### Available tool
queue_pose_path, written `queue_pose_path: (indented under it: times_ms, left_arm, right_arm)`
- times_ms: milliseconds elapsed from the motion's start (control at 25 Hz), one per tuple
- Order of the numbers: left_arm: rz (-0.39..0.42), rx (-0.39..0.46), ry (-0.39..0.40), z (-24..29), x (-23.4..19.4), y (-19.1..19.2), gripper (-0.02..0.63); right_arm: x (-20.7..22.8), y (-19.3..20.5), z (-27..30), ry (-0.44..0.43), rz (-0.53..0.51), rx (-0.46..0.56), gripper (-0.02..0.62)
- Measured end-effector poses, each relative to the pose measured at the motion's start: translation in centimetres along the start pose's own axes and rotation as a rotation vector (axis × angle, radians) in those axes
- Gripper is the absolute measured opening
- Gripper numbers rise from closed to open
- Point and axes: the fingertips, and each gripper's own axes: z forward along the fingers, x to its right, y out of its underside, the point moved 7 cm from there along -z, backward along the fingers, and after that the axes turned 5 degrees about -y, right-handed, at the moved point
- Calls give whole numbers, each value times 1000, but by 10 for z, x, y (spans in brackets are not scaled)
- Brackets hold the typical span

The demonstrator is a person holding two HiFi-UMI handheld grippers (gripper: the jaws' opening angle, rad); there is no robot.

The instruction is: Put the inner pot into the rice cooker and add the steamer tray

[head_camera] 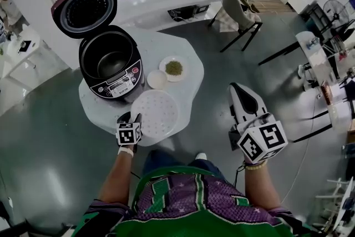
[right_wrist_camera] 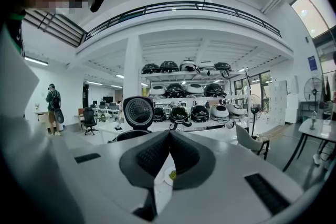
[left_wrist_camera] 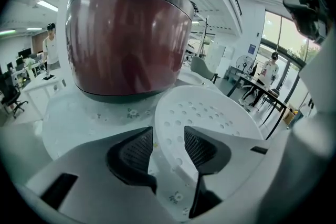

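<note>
The steamer tray [head_camera: 158,114] lies flat on the table [head_camera: 189,61], at lower centre of the head view, just below the rice cooker [head_camera: 119,86]. The inner pot [head_camera: 111,61] already appears seated in the cooker, whose lid [head_camera: 86,8] stands open at upper left.

Your left gripper [head_camera: 130,117] is at the tray's lower-left rim. Its jaws are part closed across that rim, one pad outside and one over the perforated face, and both appear to bear on it.

From that grip the cooker opening lies directly up-frame, next to the tray's far edge. Lift the tray, then carry it that way.

Your right gripper [head_camera: 237,89] is well to the right, off the table, with its jaws fully closed and holding nothing.
</note>
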Motion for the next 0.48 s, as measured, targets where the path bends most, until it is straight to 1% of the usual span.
queue_pose_path:
  times_ms: [80, 200, 280, 400, 480]
  left_arm:
    - [-4, -12, -11, 0, -1, 0, 198]
    - [0, -36, -43, 0, -3, 2, 129]
    - [-29, -42, -52, 0, -3, 4, 98]
    - [-98, -54, -54, 0, -5, 6, 44]
    - [-107, -62, -55, -2, -4, 6, 32]
  right_arm:
    - [1, 0, 0, 2, 2, 0, 8]
    - [2, 0, -3, 7, 13, -2, 8]
    - [3, 1, -5, 12, 22, -4, 8]
    - [3, 4, -6, 16, 17, -16, 8]
    - [1, 4, -6, 9, 10, -20, 8]
